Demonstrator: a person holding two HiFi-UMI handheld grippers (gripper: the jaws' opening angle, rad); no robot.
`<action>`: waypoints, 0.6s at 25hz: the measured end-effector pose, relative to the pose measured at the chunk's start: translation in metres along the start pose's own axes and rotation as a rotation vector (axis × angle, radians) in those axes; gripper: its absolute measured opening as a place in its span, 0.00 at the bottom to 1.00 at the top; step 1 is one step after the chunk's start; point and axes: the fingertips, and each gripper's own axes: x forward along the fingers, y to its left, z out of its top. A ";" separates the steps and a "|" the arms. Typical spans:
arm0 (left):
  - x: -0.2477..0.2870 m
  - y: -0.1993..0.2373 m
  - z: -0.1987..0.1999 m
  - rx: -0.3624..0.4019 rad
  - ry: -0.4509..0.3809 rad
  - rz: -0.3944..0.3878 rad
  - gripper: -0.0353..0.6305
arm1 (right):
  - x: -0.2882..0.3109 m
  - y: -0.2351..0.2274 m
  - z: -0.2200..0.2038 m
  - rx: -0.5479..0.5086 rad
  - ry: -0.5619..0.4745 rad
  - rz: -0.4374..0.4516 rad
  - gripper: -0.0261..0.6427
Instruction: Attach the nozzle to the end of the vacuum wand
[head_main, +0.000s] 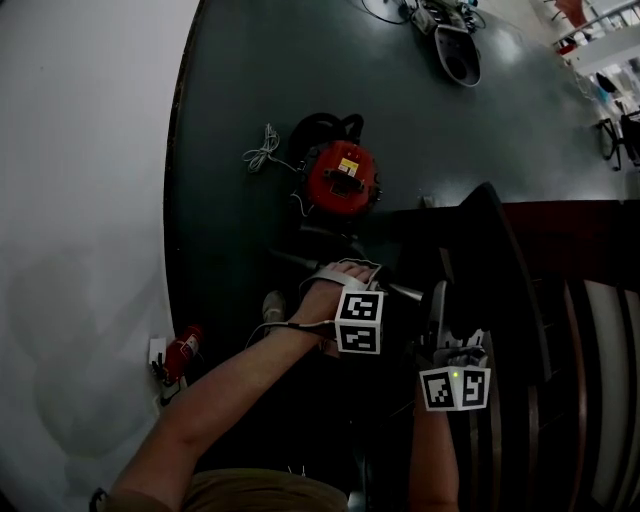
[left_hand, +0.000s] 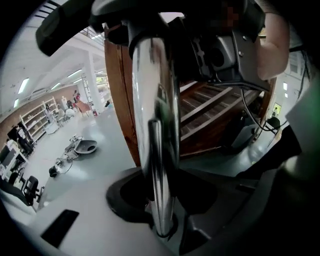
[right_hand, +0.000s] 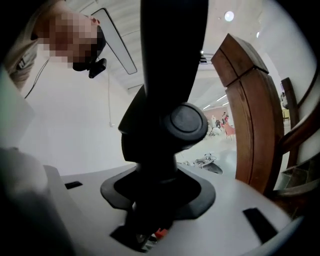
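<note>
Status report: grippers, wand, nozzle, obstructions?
Left gripper shut on chrome wand. Right gripper shut on black nozzle. Join between them not discernible. Wooden railing close beside right gripper.

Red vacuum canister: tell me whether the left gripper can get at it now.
Probably not yet. The left gripper is clamped on the chrome wand, so it is not free; the red vacuum canister lies ahead, with no obvious barrier between.

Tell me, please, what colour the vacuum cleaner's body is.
The vacuum cleaner is red; clearest in the head view.
</note>
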 end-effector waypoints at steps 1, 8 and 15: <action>0.000 0.002 0.000 -0.022 -0.015 0.003 0.26 | -0.003 -0.001 0.001 -0.006 -0.029 -0.013 0.29; 0.005 0.007 -0.001 0.028 0.022 0.010 0.26 | 0.004 -0.009 -0.001 0.070 -0.084 0.029 0.29; 0.009 0.007 -0.001 0.046 0.032 -0.021 0.26 | 0.008 -0.011 -0.005 0.133 -0.079 0.086 0.29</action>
